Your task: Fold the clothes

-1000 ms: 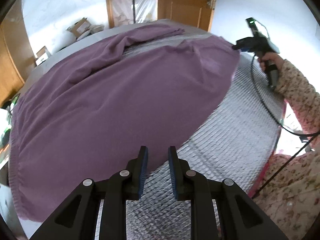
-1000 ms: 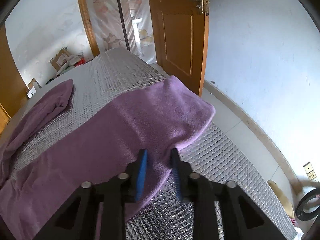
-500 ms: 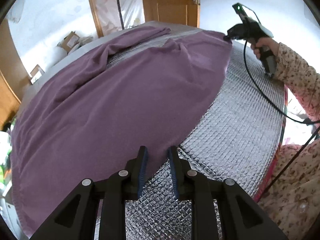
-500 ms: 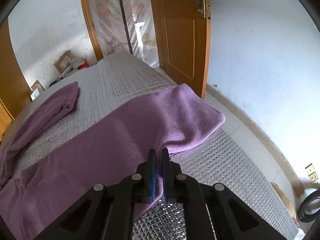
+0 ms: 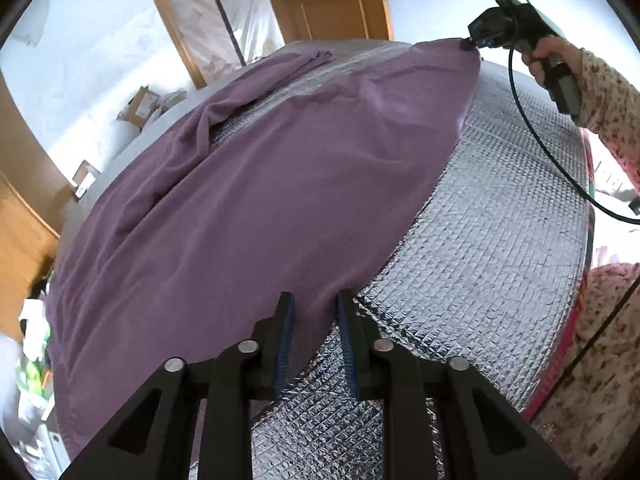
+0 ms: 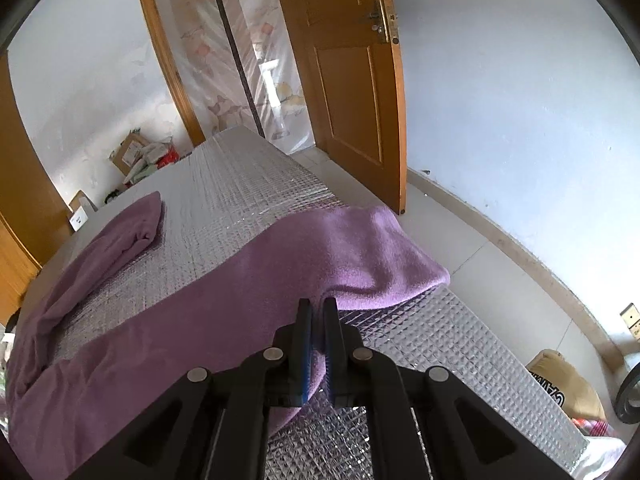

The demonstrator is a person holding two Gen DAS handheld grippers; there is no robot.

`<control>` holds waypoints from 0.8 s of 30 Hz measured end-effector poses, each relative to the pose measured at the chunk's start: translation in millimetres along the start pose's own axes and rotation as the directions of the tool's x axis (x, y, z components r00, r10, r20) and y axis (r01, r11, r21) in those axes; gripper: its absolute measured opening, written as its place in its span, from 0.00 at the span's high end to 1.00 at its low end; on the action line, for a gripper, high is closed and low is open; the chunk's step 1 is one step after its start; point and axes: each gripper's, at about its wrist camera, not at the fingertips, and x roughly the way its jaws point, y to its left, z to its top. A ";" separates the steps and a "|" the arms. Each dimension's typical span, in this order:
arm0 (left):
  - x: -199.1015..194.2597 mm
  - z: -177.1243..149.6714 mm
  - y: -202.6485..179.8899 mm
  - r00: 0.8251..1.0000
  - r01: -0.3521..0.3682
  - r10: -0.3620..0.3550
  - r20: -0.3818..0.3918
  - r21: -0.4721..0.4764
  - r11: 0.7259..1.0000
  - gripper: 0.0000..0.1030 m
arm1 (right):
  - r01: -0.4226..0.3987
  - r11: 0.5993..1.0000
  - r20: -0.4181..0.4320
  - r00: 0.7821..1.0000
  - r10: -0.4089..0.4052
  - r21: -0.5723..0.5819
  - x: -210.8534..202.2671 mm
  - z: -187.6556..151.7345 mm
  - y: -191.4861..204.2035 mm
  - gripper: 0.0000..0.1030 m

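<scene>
Both grippers: right gripper [image 6: 316,308] now clamps purple cloth [image 6: 224,296] edge; left gripper [image 5: 314,304] fingers closing on it.

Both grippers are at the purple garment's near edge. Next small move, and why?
Probably hold position until the left gripper finishes closing on the hem lying between its pads. The right gripper is already shut on the purple fleece garment at its corner. Lifting now off the silver quilted cover would likely raise one side only.

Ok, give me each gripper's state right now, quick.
Left gripper: jaws closing, with the edge of the purple garment between them, not yet pinched.
Right gripper: shut on the purple garment.
</scene>
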 end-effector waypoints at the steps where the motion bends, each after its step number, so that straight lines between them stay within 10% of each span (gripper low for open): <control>1: -0.6 -0.3 1.7 1.000 0.002 -0.002 0.005 -0.010 1.000 0.95 | -0.003 1.000 0.003 1.000 0.003 0.002 -2.5 -1.0 -0.8 0.95; 24: -24.5 -10.0 10.0 0.989 0.129 -0.123 0.082 -0.076 0.989 0.97 | 0.028 0.999 -0.004 1.000 -0.028 0.044 -41.2 -29.1 -37.0 0.95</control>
